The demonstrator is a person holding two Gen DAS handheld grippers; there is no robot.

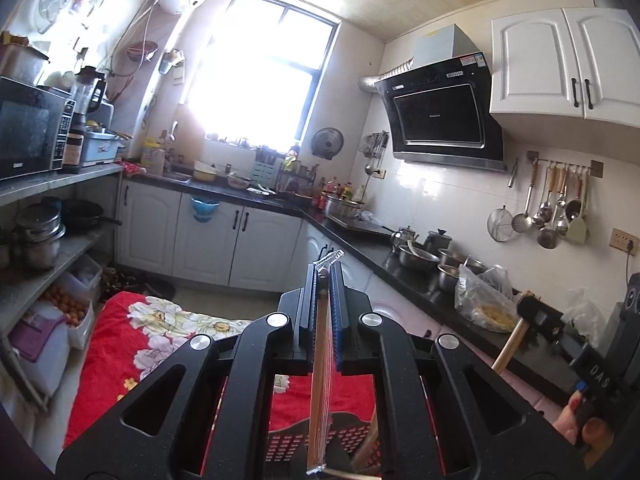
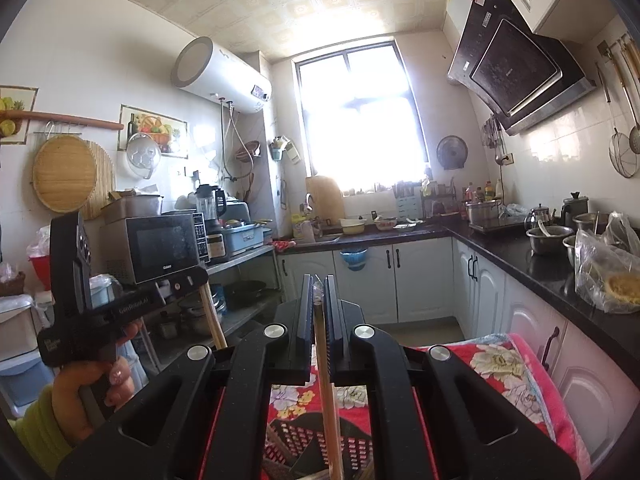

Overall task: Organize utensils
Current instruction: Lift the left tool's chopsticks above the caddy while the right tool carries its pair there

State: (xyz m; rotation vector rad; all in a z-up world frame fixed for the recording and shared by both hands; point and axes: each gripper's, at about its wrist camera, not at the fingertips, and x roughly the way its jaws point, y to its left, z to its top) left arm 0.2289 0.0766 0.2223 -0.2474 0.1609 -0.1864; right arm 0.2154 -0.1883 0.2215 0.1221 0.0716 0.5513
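My left gripper is shut on a pack of wooden chopsticks in a clear plastic sleeve, held upright above a black slotted utensil basket. My right gripper is shut on a second pack of wooden chopsticks over the same basket. The right gripper also shows at the right edge of the left wrist view, and the left gripper shows at the left of the right wrist view. The basket sits on a red floral cloth. The chopsticks' lower ends are hidden by the gripper bodies.
A black L-shaped counter holds steel bowls, kettles and a plastic bag of food. Ladles hang on the wall rail. A shelf at the left carries a microwave and pots. White cabinets line the far wall.
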